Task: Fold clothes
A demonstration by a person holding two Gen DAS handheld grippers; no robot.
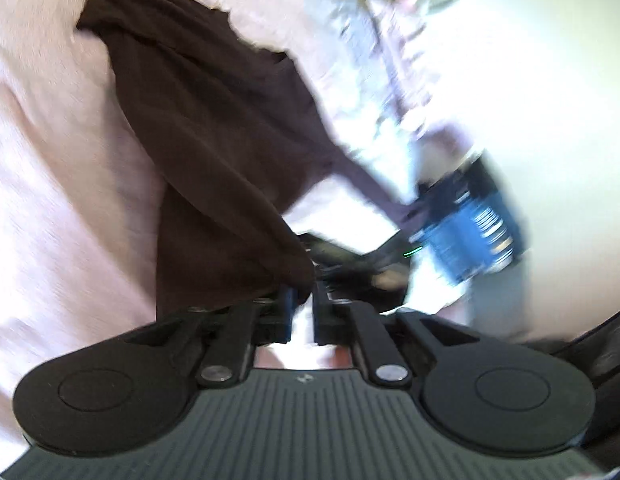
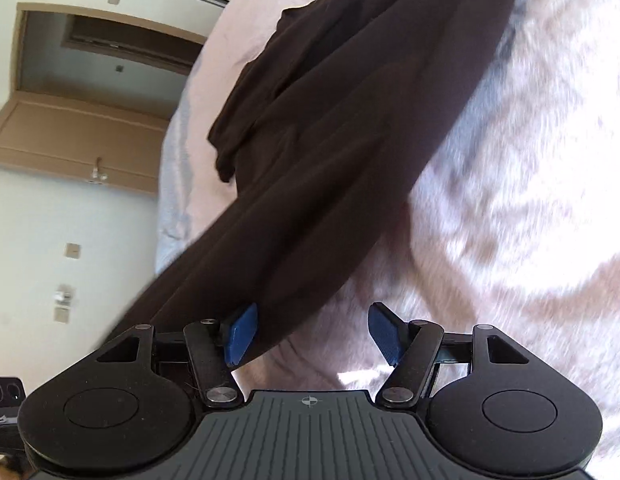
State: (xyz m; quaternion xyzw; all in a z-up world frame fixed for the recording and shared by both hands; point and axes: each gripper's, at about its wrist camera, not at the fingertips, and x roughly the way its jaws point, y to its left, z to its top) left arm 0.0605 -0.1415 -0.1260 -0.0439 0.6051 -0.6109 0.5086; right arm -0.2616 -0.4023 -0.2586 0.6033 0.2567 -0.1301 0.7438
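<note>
Brown garment (image 1: pixel 214 152) in left claw (image 1: pixel 304 300)

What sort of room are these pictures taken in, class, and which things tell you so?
Probably a bedroom: a dark brown garment lies on a soft pinkish bed cover, with a wooden door and pale walls beyond.

The dark brown garment (image 2: pixel 350 128) was soft matt cloth, the pink bedspread (image 2: pixel 510 208) fuzzy, the door (image 2: pixel 70 132) smooth wood.
</note>
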